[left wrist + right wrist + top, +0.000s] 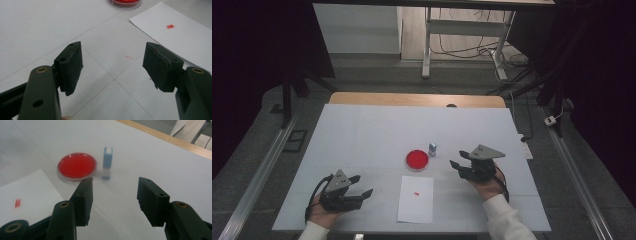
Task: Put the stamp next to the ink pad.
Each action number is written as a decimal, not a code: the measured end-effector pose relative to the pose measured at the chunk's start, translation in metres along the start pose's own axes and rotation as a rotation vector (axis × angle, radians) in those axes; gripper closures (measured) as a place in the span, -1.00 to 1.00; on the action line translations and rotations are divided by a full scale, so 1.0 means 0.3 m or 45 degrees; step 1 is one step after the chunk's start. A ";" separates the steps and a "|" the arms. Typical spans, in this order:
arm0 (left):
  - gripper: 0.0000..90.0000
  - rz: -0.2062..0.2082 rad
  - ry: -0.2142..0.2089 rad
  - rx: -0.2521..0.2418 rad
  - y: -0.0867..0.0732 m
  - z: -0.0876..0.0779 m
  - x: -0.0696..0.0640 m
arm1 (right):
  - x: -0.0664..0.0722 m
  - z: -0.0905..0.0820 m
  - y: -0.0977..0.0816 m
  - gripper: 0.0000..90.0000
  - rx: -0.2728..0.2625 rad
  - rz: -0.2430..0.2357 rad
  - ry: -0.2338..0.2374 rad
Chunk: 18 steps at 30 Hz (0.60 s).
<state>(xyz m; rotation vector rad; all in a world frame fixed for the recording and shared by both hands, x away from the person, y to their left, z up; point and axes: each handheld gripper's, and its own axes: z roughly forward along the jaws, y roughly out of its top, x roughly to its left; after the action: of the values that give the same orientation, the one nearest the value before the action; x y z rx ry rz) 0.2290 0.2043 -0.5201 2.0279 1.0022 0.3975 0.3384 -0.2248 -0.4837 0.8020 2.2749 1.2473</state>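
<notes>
Stamp (pixel 432 148) just beside ink pad (pixel 417 159)

Grey floor (pixel 377 75), white desk frame (pixel 462 30), dark curtains (pixel 257 50)

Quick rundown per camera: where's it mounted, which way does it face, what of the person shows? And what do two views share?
High view: fixed above the person's side, looking forward and down on the white table; both hands and forearms enter from the bottom, left gripper, right gripper.
Left gripper view: rides the left gripper, facing the sheet of paper; open black jaws rise from the bottom.
Right gripper view: rides the right gripper, facing the red ink pad and small stamp; open jaws likewise.
Shared: both gripper views catch the ink pad and the paper's red mark.
</notes>
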 end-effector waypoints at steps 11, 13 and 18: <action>-0.29 -0.002 0.009 -0.001 -0.002 0.004 0.003 | -0.025 -0.162 -0.132 0.04 0.009 0.014 -0.026; -0.29 -0.001 0.012 0.000 -0.002 0.004 0.003 | -0.027 -0.181 -0.148 0.05 0.018 0.011 -0.034; -0.30 -0.001 0.018 0.002 -0.002 0.005 0.002 | -0.025 -0.201 -0.170 0.04 0.021 0.013 -0.017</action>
<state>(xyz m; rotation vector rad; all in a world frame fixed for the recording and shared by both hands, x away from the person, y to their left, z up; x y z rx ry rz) 0.2298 0.2041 -0.5216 2.0286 1.0121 0.4116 0.2930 -0.2886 -0.4962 0.8260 2.2760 1.2257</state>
